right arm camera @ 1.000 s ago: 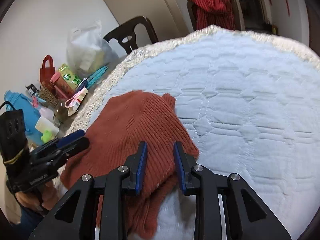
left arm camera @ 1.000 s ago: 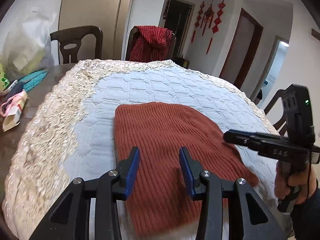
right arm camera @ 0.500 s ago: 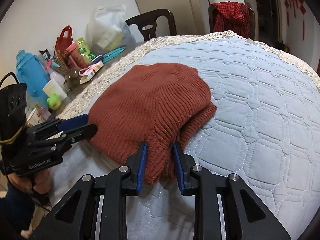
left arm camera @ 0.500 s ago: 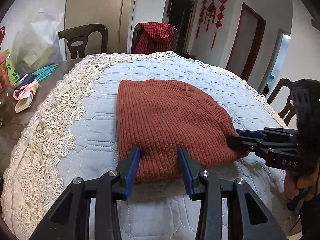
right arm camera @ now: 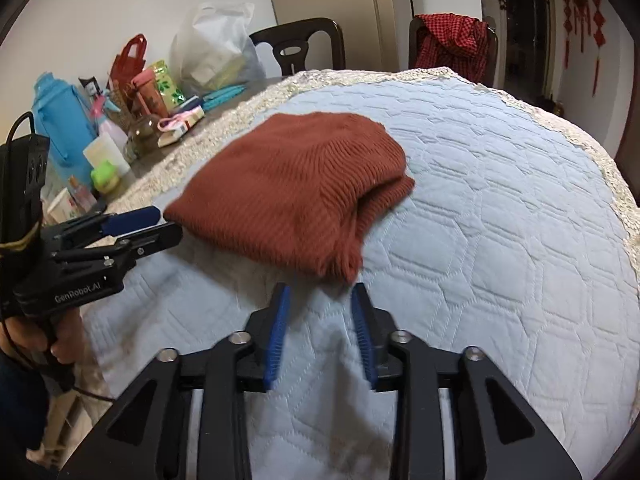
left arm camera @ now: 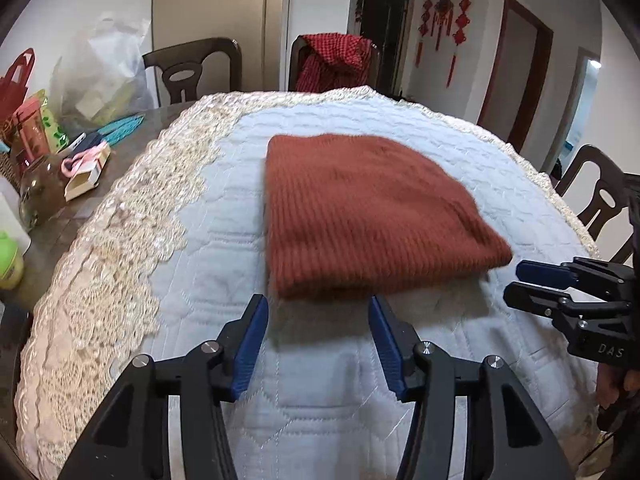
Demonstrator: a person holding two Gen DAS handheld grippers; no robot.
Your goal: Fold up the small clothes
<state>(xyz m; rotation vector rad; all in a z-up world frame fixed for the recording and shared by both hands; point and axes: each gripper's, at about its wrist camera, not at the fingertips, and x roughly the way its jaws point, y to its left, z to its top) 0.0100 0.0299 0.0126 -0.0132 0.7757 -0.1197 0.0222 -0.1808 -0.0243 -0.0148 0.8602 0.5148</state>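
"DAS" on right gripper (left arm camera: 520, 280), "GenRobot.AI" on left gripper (right arm camera: 160, 222)

Each claw is a black, angular frame of flat triangular links with cut-out windows, joined by round silver screw heads. The left claw (left arm camera: 316, 300) carries two ribbed blue pads (left arm camera: 250, 344) on the inner faces of its fingers; the right claw (right arm camera: 320, 290) has the same blue ribbed pads (right arm camera: 278, 336). Beside the rust-red knit, the left claw's side reads "GenRobot.AI" in pale letters, and the right claw's side shows "DAS" (the rest is cut off). A thin black cable loops off the left claw's boxy black housing, which wears a yellowish band. A dark sleeve (right arm camera: 16, 404) covers the wrist below that handle.
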